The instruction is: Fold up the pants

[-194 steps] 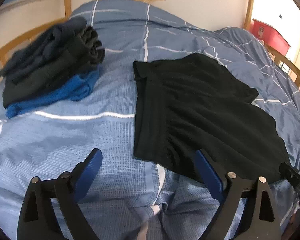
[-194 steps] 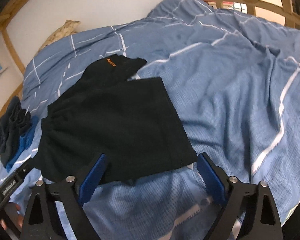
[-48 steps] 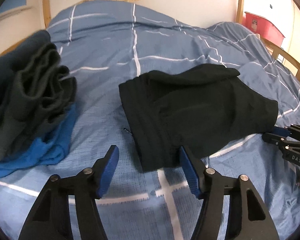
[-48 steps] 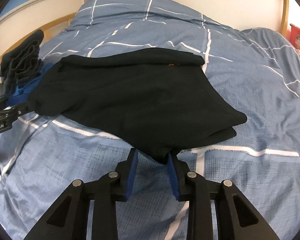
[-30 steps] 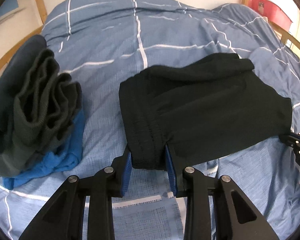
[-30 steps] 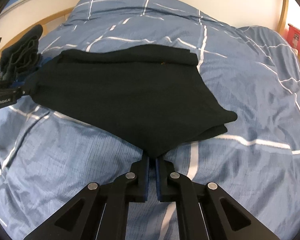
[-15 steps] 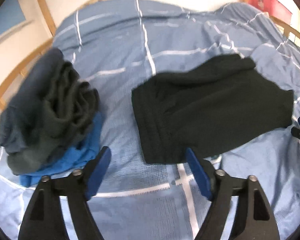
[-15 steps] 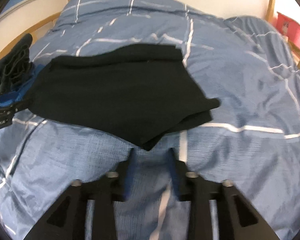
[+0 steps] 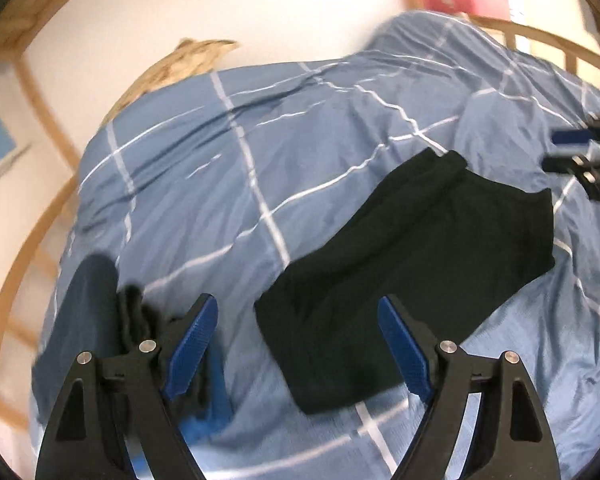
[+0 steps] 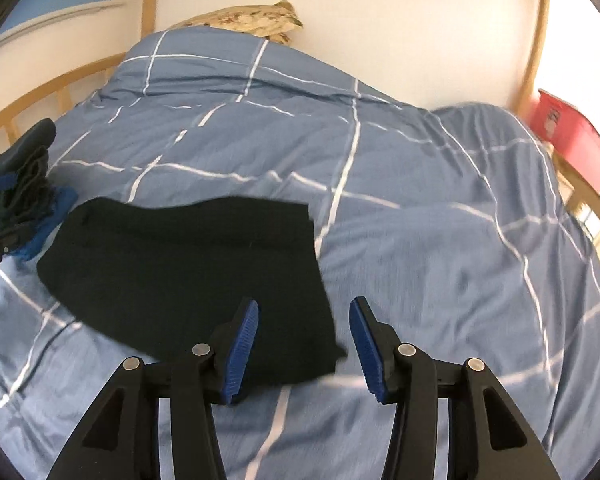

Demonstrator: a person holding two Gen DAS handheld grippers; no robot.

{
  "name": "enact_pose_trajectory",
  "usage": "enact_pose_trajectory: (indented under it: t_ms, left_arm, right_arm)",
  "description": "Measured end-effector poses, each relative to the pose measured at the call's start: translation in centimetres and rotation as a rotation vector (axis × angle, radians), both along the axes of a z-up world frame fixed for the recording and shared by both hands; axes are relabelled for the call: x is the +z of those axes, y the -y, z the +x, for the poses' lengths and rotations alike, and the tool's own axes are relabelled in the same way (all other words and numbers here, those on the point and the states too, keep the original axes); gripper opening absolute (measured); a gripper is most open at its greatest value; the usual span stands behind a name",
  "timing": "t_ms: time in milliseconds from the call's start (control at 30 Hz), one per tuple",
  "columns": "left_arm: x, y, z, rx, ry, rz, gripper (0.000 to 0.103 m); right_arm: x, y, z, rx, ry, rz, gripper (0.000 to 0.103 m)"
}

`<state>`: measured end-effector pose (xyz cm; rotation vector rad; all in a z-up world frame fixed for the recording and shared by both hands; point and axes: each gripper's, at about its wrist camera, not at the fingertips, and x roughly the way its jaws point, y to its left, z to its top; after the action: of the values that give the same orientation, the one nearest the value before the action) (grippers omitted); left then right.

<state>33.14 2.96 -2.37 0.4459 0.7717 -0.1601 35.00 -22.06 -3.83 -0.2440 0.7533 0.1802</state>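
Note:
The black pants [image 9: 404,272] lie folded in a flat rectangle on the blue checked duvet [image 9: 260,184]; they also show in the right wrist view [image 10: 188,276]. My left gripper [image 9: 300,340] is open and empty, raised above the pants' near-left corner. My right gripper [image 10: 304,340] is open and empty, above the pants' near-right corner. The right gripper also shows at the far right of the left wrist view [image 9: 580,152].
A pile of dark grey and blue folded clothes [image 9: 100,320] lies left of the pants, also seen in the right wrist view [image 10: 24,184]. A pillow [image 10: 248,20] lies at the headboard. A wooden bed rail [image 10: 40,96] runs around. A red box [image 10: 572,136] stands at right.
Both grippers have let go of the pants, opened wide and lifted back. The pants now rest flat on the duvet.

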Motion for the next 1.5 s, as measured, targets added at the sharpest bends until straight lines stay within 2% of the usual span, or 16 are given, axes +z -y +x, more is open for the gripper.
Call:
enact_pose_trajectory:
  t_ms: [100, 200, 367, 600, 867, 967, 1033, 1067, 1100, 1200, 1267, 1400, 1500]
  left_arm:
    - [0.2, 0.9, 1.6, -0.076, -0.014, -0.009, 0.082]
    - [-0.1, 2.0, 3.3, -0.164, -0.023, -0.027, 0.082]
    - [-2.2, 3.5, 5.6, -0.254, -0.077, -0.014, 0.076]
    - [-5.3, 4.1, 8.3, -0.271, -0.145, 0.031, 0.074]
    - [-7.3, 4.4, 10.0, -0.264, -0.170, 0.107, 0.074]
    - [-8.0, 4.3, 10.6, -0.239, -0.165, 0.131, 0.074]
    - [-8.2, 4.0, 10.9, -0.221, -0.172, 0.117, 0.067]
    - [-8.2, 3.8, 11.1, -0.215, -0.180, 0.108, 0.056]
    - [-8.3, 3.7, 11.3, -0.212, -0.191, 0.097, 0.047]
    - [-8.3, 3.5, 11.7, -0.200, -0.211, 0.077, 0.029]
    - [-8.3, 3.2, 12.1, -0.178, -0.221, 0.062, 0.025]
    - [-7.8, 1.9, 13.4, -0.095, -0.231, -0.015, 0.024]
    - [-7.9, 1.0, 14.3, -0.043, -0.232, -0.042, 0.026]
  right_arm:
    - [0.0, 0.1, 2.5, 0.036, -0.009, 0.017, 0.048]
    - [-0.8, 0.3, 5.4, 0.076, -0.061, 0.058, 0.048]
    - [-2.7, 0.4, 8.7, 0.113, -0.111, 0.101, 0.048]
    - [-5.4, 0.9, 11.9, 0.085, -0.173, 0.139, 0.043]
    - [-6.9, 0.9, 13.3, 0.084, -0.187, 0.164, 0.043]
    - [-7.3, 0.6, 13.9, 0.087, -0.199, 0.166, 0.037]
    - [-7.6, 0.7, 14.4, 0.082, -0.208, 0.173, 0.037]
    - [-7.6, 0.7, 14.6, 0.079, -0.208, 0.176, 0.032]
    - [-7.6, 0.8, 14.7, 0.078, -0.207, 0.180, 0.019]
    - [-7.3, 0.6, 14.8, 0.086, -0.193, 0.180, 0.008]
    - [-6.8, 0.5, 15.1, 0.079, -0.179, 0.191, 0.007]
    - [-5.4, 0.4, 16.4, 0.052, -0.149, 0.218, 0.006]
    - [-4.8, 0.1, 17.9, 0.025, -0.143, 0.223, 0.006]
